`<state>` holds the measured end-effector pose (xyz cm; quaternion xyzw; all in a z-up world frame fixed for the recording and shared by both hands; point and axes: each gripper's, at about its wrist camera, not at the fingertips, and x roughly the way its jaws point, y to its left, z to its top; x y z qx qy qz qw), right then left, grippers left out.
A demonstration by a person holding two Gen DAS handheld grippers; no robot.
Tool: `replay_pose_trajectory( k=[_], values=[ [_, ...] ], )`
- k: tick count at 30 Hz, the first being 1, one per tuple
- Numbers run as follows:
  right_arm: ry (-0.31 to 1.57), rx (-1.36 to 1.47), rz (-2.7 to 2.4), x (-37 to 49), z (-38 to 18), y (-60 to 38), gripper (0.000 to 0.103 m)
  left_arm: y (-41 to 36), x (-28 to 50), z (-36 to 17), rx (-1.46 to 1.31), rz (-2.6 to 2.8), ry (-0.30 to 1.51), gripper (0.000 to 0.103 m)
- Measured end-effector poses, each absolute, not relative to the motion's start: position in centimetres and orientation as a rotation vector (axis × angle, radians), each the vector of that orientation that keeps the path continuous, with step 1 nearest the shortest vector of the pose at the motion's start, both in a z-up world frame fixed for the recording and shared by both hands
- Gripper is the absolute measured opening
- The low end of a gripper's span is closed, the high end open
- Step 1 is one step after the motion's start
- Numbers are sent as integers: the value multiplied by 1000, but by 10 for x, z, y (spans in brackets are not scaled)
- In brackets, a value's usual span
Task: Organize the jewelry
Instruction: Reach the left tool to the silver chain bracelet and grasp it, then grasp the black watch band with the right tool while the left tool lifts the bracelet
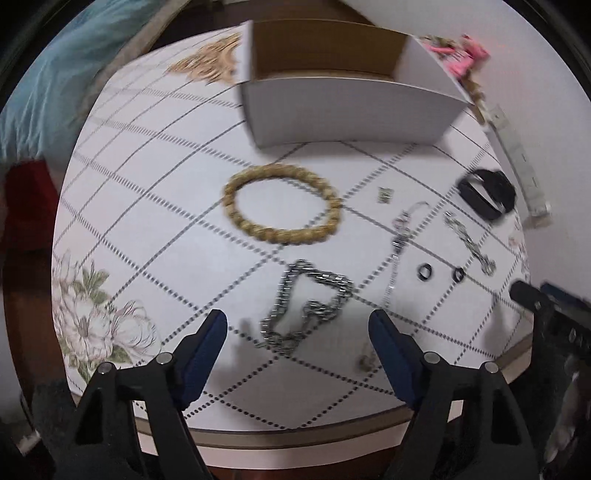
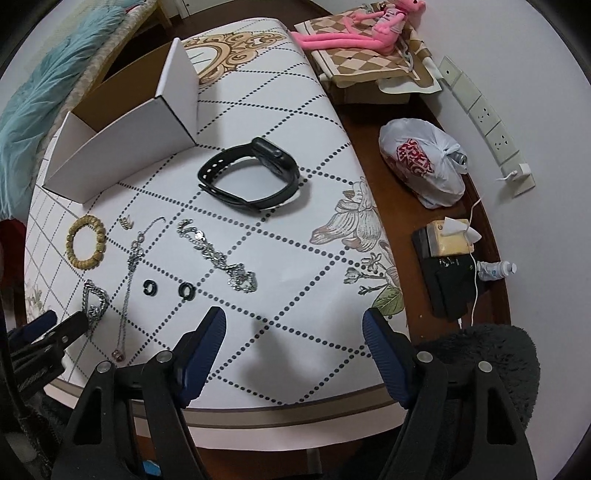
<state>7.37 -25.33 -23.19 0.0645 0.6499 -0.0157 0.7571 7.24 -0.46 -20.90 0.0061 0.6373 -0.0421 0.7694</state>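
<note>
We're over a white tablecloth (image 2: 280, 155) with a dotted diamond grid and flower prints at the edges; it lies on a dark wood table (image 2: 417, 221) against a white wall.

Left gripper (image 1: 297, 332): fingers spread wide, nothing between them, low centre of the left wrist view, hovering over the heavy silver chain (image 1: 306, 302). That view is motion-blurred.

Right gripper (image 2: 293, 328): fingers also wide apart and empty, low centre of its own view, above bare cloth near the table's front edge.

Jewelry is all loose on the cloth:
- beaded bracelet (image 1: 282, 212), mid-frame in the left view, just below the open white cardboard box (image 1: 347, 99) at upper centre
- thin necklace (image 1: 399, 243) right of the chain
- silver link bracelet (image 2: 218, 254)
- two black rings (image 2: 149, 287) (image 2: 186, 288), side by side, apart from each other
- small gold clip-like piece (image 2: 126, 222), too small to identify
- black smartwatch (image 2: 255, 173), centre of the right view, strap looped, right of the box

Box interior looks empty as far as we can see.

Room, right view:
- pink plush toy (image 2: 373, 26) on a checkered bag, top right
- tied plastic bag (image 2: 424, 162)
- tissue box (image 2: 452, 240)
- wall power strip (image 2: 484, 114) at the right edge
- teal fluffy fabric (image 2: 44, 81), upper left
</note>
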Motion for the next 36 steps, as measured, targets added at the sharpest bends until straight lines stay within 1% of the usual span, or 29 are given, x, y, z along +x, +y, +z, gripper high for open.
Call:
replay_pose_trajectory(
  k=[1, 2, 3, 4, 10, 11, 12, 13, 17, 22, 27, 29, 30, 32, 33, 34, 36],
  values=[
    [1420, 142, -35, 74, -234, -255, 78, -9, 70, -210, 34, -111, 1387, 63],
    [1423, 144, -36, 75, -235, -255, 78, -13, 69, -213, 47, -123, 1398, 55],
    [1425, 145, -38, 75, -235, -256, 78, -15, 68, -215, 52, -132, 1409, 45],
    [1425, 146, -40, 75, -236, -256, 78, -17, 67, -219, 54, -144, 1422, 43],
    [1426, 144, -43, 77, -237, -260, 78, -25, 64, -226, 127, -158, 1423, 43],
    [1428, 146, -44, 78, -238, -261, 78, -27, 63, -224, 136, -173, 1413, 39],
    [1431, 151, -45, 78, -239, -262, 78, -28, 62, -222, 144, -182, 1402, 29],
    [1432, 156, -46, 78, -239, -263, 78, -28, 61, -221, 147, -188, 1394, 13],
    [1410, 194, -44, 83, -236, -269, 78, -27, 67, -217, 119, -178, 1379, 12],
    [1311, 260, -74, 101, -221, -278, 78, -4, 73, -204, 18, -149, 1338, 12],
    [1249, 323, -127, 132, -229, -287, 77, 27, 79, -201, -61, -112, 1312, 12],
    [1259, 315, -131, 141, -237, -286, 62, 24, 67, -202, -78, -104, 1308, 12],
    [1278, 313, -122, 146, -243, -283, 57, 29, 66, -201, -90, -101, 1306, 12],
    [1309, 321, -95, 152, -254, -279, 25, 39, 63, -196, -112, -98, 1305, 12],
    [1295, 296, -104, 151, -253, -277, 21, 42, 61, -193, -122, -99, 1302, 12],
    [1282, 289, -93, 149, -251, -275, 10, 39, 62, -192, -131, -98, 1297, 12],
    [1273, 297, -68, 144, -246, -271, 9, 40, 58, -184, -152, -103, 1280, 12]
  ],
)
